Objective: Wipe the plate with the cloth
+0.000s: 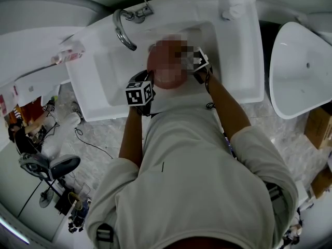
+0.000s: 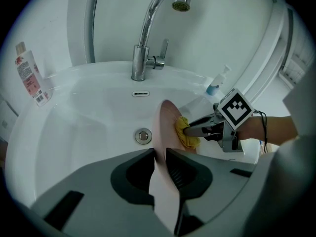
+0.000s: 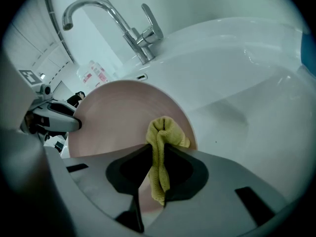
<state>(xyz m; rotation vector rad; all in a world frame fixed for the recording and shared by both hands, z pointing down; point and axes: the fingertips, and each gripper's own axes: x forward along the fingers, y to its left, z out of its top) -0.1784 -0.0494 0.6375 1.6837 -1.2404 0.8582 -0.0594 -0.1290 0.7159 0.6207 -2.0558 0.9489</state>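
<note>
Being clamped at its nine-o'clock rim by left fingers [image 2: 129, 174], the breakable plate [image 3: 123, 112] is being wiped with limp cloth [image 3: 160, 132] clamped in right fingers [image 3: 185, 171].

One plate [image 3: 123, 117], one cloth [image 3: 164, 132], two hand-held grippers [image 2: 159, 154] [image 3: 157, 151]

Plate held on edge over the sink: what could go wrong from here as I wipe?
1. The left claw grips the plate only by its rim; pushing with the cloth could lever it loose into the sink.
2. The right claw holds just a narrow fold of cloth; it may slip out, leaving bare claw tips scraping the plate.
</note>
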